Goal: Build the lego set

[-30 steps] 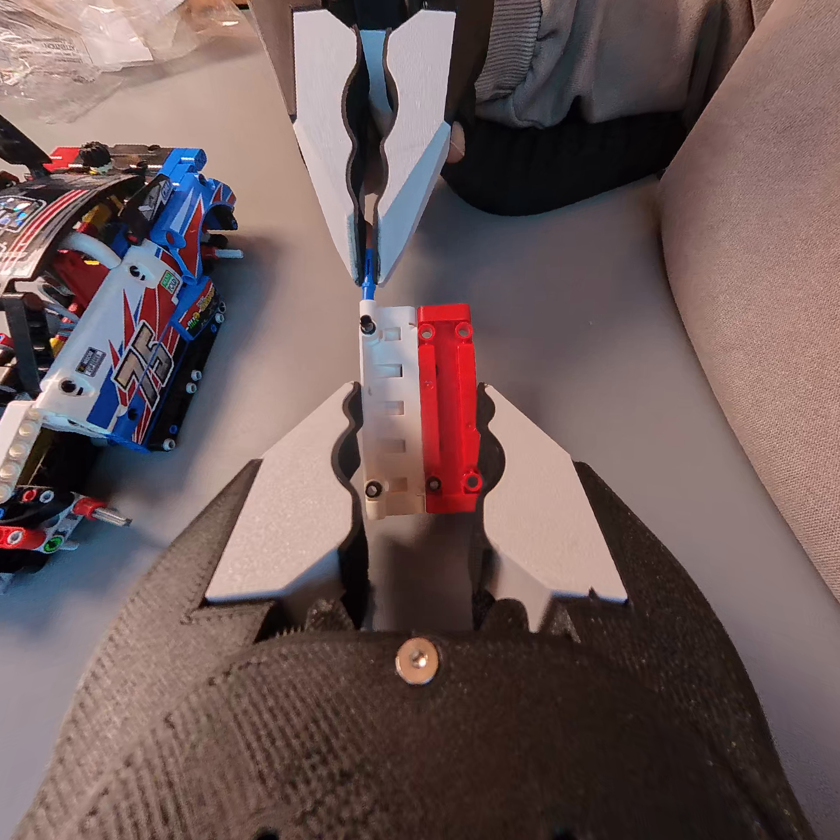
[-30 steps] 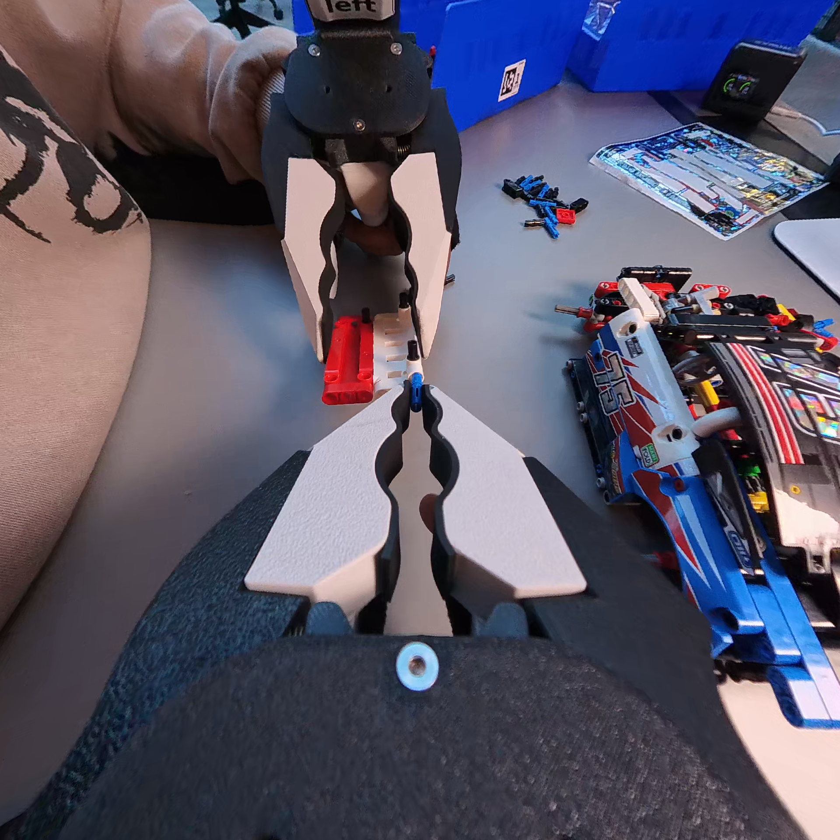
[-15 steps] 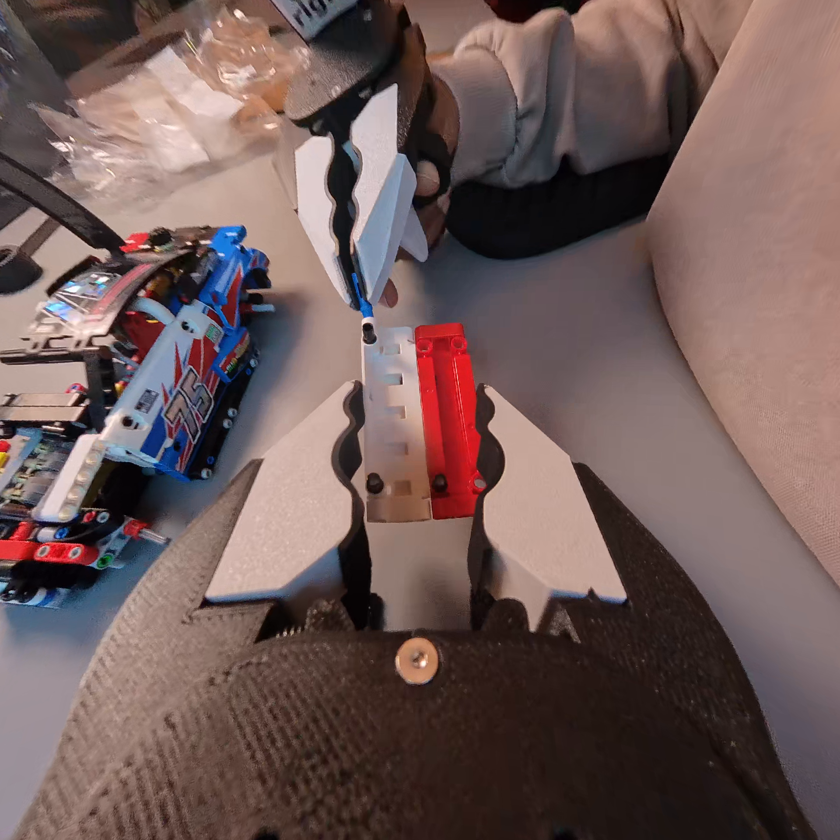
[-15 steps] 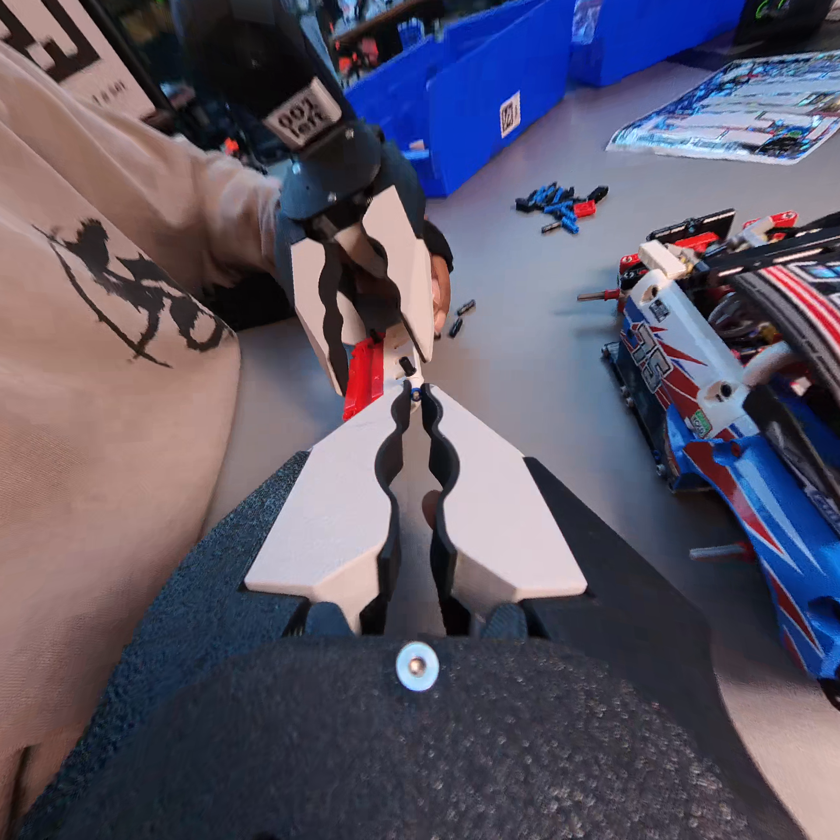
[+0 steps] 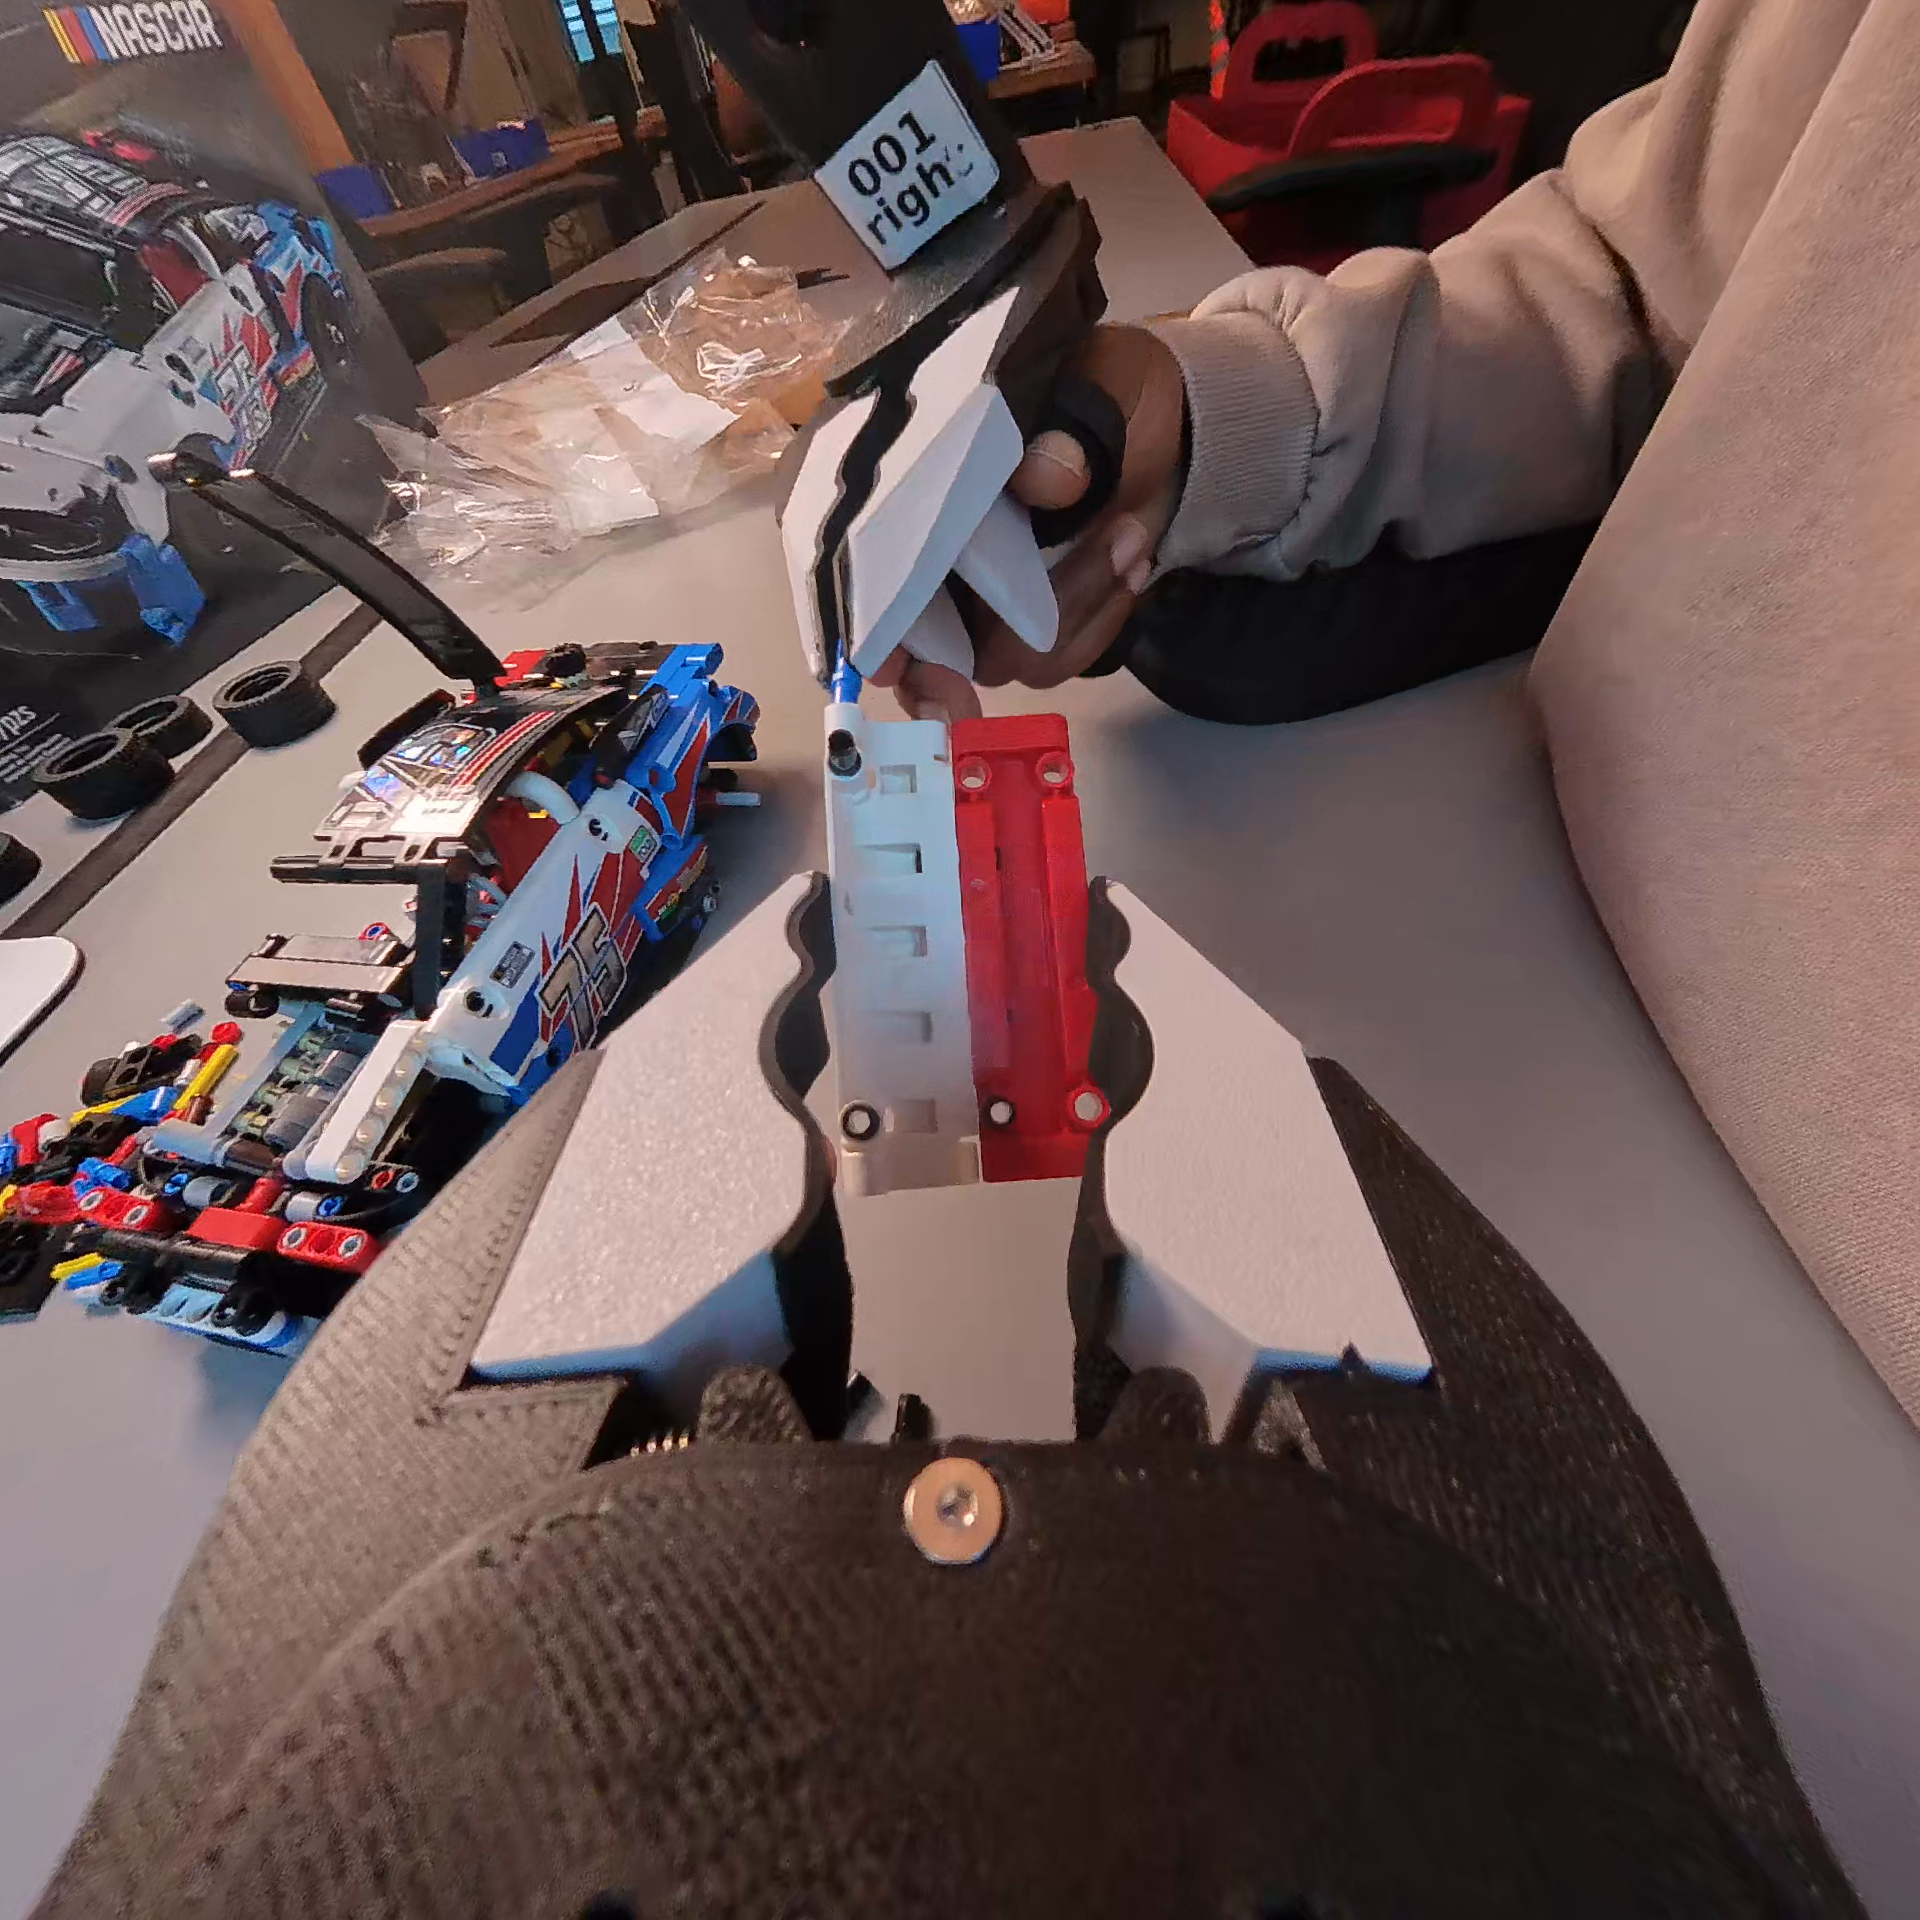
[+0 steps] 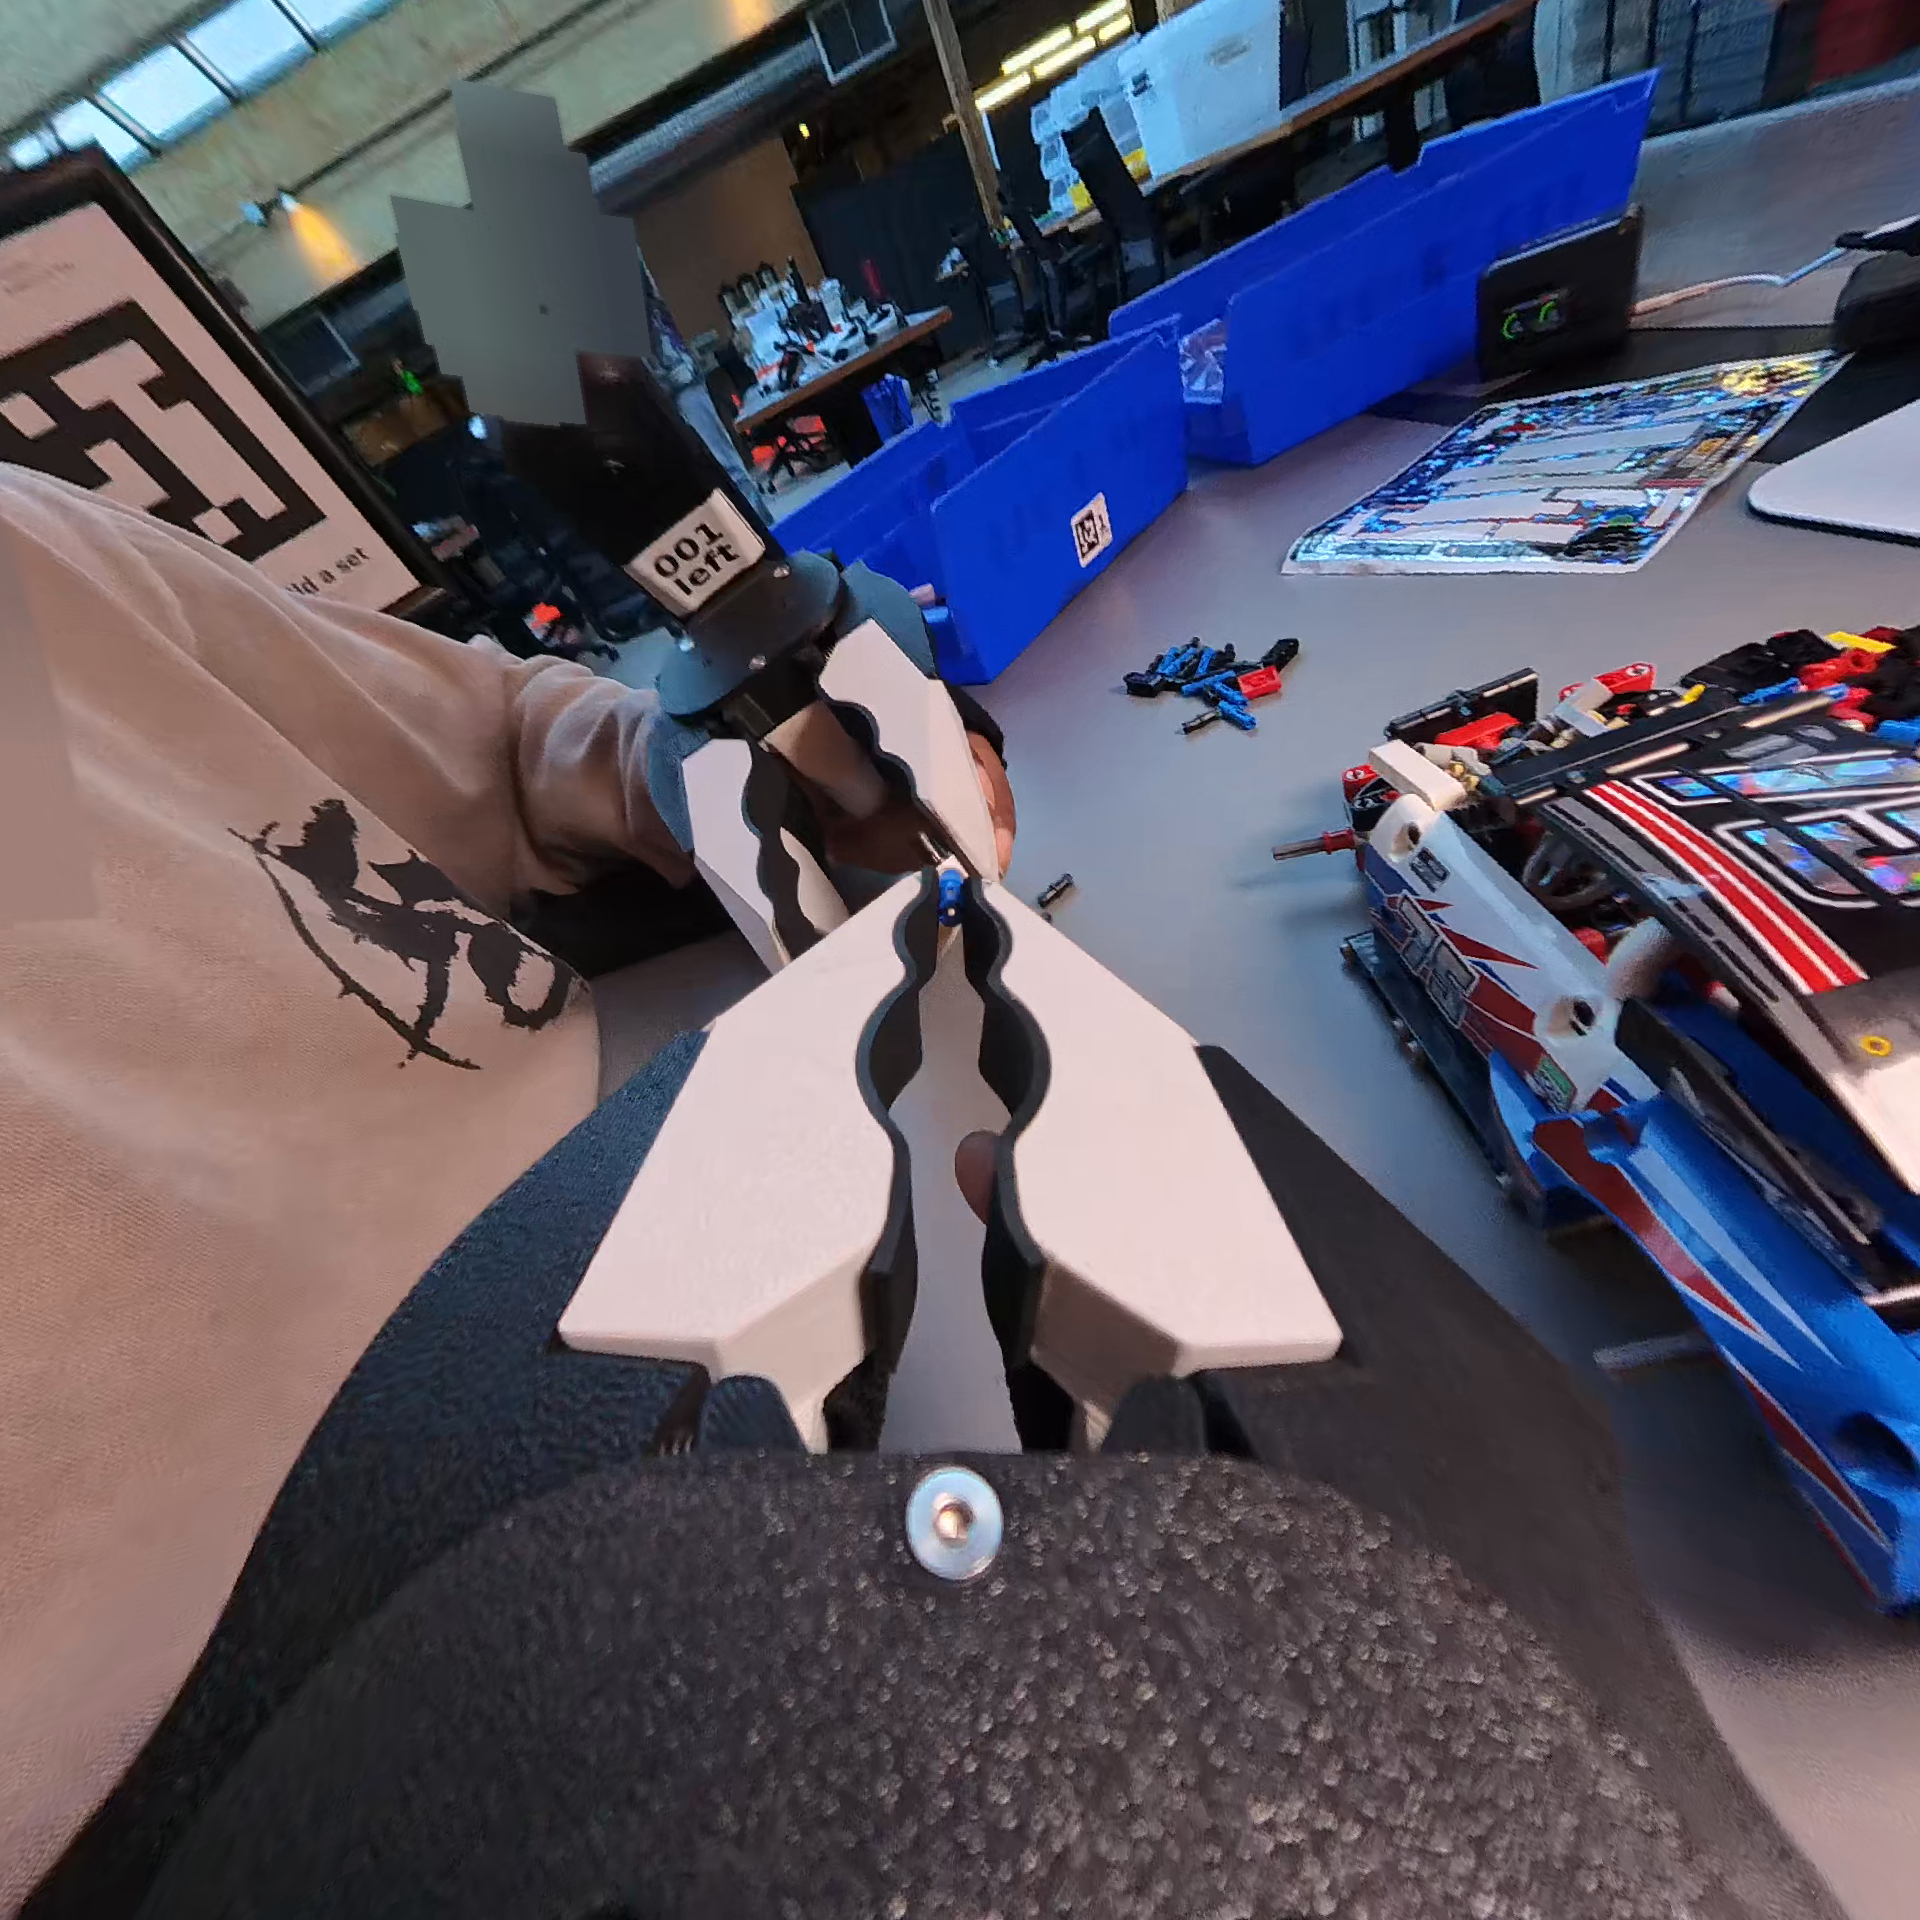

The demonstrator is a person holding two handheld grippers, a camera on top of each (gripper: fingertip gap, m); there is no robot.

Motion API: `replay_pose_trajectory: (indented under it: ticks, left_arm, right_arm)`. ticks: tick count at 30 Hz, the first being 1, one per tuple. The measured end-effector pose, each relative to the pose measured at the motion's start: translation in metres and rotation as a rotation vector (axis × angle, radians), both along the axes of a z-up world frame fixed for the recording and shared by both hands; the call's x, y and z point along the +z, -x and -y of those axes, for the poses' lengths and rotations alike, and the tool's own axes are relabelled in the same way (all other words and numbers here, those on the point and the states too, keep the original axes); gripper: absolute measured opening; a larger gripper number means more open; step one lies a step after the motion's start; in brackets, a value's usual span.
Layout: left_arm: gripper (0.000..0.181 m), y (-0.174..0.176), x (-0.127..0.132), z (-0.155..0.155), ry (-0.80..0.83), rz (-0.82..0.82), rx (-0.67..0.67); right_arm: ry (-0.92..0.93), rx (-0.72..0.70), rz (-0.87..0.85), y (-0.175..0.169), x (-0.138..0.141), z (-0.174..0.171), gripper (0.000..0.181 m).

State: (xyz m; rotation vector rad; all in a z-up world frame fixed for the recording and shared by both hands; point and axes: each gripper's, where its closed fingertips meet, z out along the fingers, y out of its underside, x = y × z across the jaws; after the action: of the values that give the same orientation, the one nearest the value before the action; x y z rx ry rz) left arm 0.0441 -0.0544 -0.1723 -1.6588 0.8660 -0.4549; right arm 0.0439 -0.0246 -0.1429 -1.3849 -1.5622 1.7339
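The white and red panel piece (image 5: 961,956) sits up off the grey table (image 5: 1351,935), squeezed from both sides by the left gripper (image 5: 961,997). Its two fingers press on the long edges, one on the white side and one on the red side, so the piece cannot wobble. That seems to be the reason for the hold: the piece needs to stay firm while something is pushed into it.

At the far white corner, the right gripper (image 5: 844,665) comes down with its tips pinched tight on a small blue pin (image 5: 844,681). The pin touches the top of the corner, just beside a black pin (image 5: 842,750) already stuck in a hole there. I think the blue pin is being pushed in, but I cannot tell how deep it is.

To the side lies the half-built race car (image 5: 499,935), blue, white and red, near the panel but not touching it. More little loose pins (image 6: 1210,681) wait farther off on the table, by the blue bins (image 6: 1039,499) and the sticker sheet (image 6: 1558,478).
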Motion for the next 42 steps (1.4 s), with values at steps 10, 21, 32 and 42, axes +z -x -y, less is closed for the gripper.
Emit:
replay_pose_trajectory:
  ticks: [10, 21, 32, 42]
  left_arm:
    - [0.046, -0.002, -0.018, -0.004, -0.071, -0.231, 0.051]
    - [0.047, -0.004, -0.020, -0.001, -0.022, -0.191, 0.026]
    - [0.047, -0.017, -0.023, 0.015, 0.210, -0.001, -0.131]
    - [0.048, 0.001, -0.058, 0.002, 0.278, -0.262, -0.016]
  right_arm:
    - [-0.060, -0.002, 0.112, -0.002, -0.018, 0.002, 0.001]
    - [-0.007, 0.016, 0.117, -0.001, -0.023, 0.003, 0.001]
    - [-0.166, 0.163, 0.113, -0.016, -0.037, 0.014, 0.001]
    - [-0.353, 0.054, 0.120, -0.009, -0.048, -0.007, 0.015]
